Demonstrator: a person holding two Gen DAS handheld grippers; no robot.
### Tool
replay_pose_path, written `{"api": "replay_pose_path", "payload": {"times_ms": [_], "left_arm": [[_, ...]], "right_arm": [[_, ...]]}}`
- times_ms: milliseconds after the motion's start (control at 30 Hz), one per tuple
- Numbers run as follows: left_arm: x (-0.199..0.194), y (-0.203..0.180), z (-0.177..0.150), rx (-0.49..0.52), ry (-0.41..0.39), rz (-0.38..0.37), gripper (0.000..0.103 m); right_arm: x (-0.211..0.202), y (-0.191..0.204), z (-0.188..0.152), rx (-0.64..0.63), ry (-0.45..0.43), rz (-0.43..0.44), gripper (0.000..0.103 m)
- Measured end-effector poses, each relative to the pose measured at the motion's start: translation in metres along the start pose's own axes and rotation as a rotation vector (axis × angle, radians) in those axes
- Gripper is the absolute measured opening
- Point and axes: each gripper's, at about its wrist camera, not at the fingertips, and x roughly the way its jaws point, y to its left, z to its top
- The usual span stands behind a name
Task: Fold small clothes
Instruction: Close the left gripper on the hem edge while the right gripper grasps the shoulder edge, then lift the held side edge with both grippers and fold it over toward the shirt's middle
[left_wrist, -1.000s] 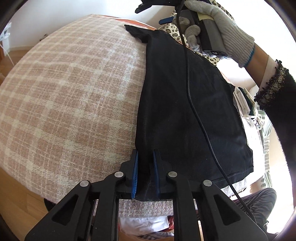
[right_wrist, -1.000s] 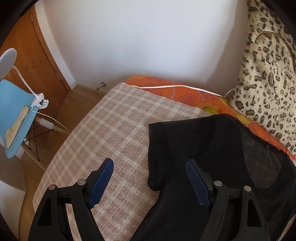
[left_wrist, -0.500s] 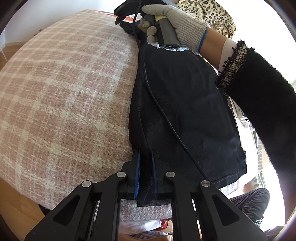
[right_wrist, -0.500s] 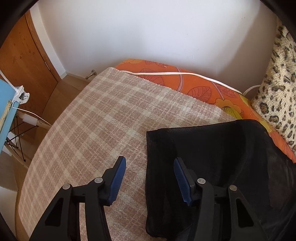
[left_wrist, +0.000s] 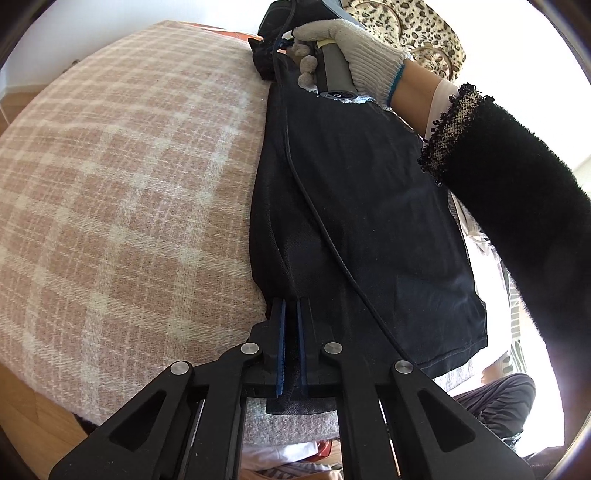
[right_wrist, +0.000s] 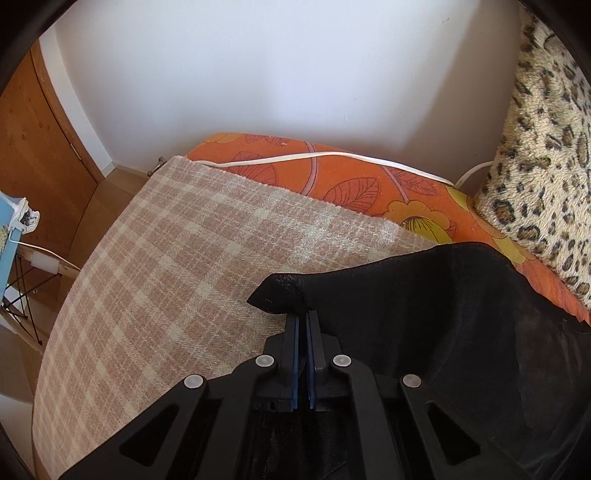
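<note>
Lying along the plaid blanket (left_wrist: 122, 192), the black garment (left_wrist: 369, 229) is judged thin, limp and light, best taken at edges. Its near hem is pinched by the left gripper (left_wrist: 291, 306), its far corner by the right gripper (right_wrist: 303, 317). Wooden flooring (right_wrist: 107, 199) is seen beyond.

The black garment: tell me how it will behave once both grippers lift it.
The black garment will likely sag between the left gripper and right gripper; its pinched corner already droops. It looks thin and semi-sheer, so probably very light. The plaid blanket looks coarse and may drag on it slightly.
</note>
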Motion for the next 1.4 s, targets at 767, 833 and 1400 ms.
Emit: {"api": "replay_pose_path", "payload": {"times_ms": [767,833,1400], "left_arm": [[0.016,-0.078,-0.003,0.199,0.037,-0.116,0.004],[0.02,-0.085,-0.004,0.219,0.048,-0.12,0.004],[0.047,-0.116,-0.011,0.299,0.115,-0.11,0.004]], "right_arm": [[-0.094,-0.111,-0.01,0.074,-0.112,-0.117,0.0],[-0.095,-0.125,-0.015,0.091,-0.11,-0.139,0.0],[-0.085,-0.199,-0.054,0.211,-0.052,-0.236,0.0]]}}
